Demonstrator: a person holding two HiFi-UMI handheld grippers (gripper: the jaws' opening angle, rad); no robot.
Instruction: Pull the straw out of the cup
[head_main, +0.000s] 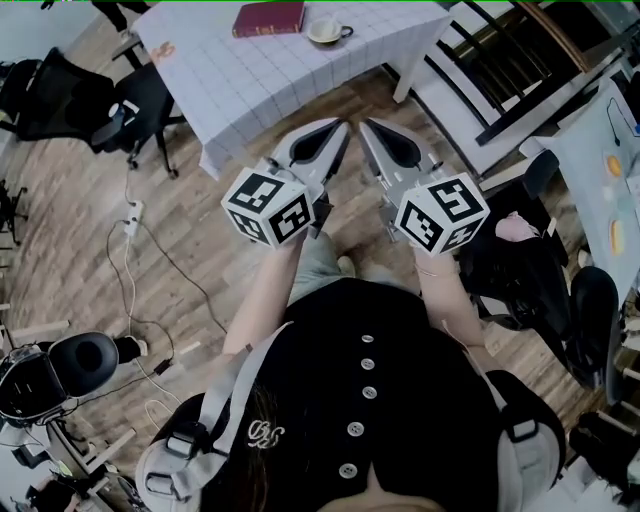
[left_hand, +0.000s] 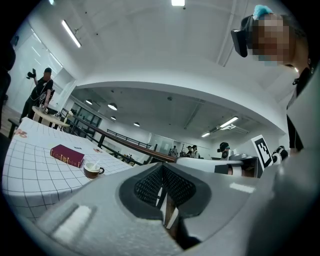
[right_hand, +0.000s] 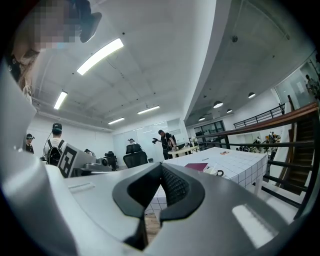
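Observation:
A white cup (head_main: 328, 32) on a saucer stands on the far side of a white gridded table (head_main: 260, 80), beside a dark red book (head_main: 268, 18). In the left gripper view the cup (left_hand: 92, 170) shows a thin pale straw leaning in it. In the right gripper view the cup (right_hand: 216, 171) is small and far off. My left gripper (head_main: 340, 125) and right gripper (head_main: 368, 125) are held side by side at chest height, pointing level toward the table and well short of it. Both are shut and hold nothing. The left gripper (left_hand: 162, 187) and right gripper (right_hand: 159, 192) have their pads together.
Black office chairs (head_main: 140, 105) stand left of the table, and a cable with a power strip (head_main: 133, 218) lies on the wood floor. A dark stair railing (head_main: 520, 60) runs at the right. Another table (head_main: 610, 170) sits far right. Several people stand in the background.

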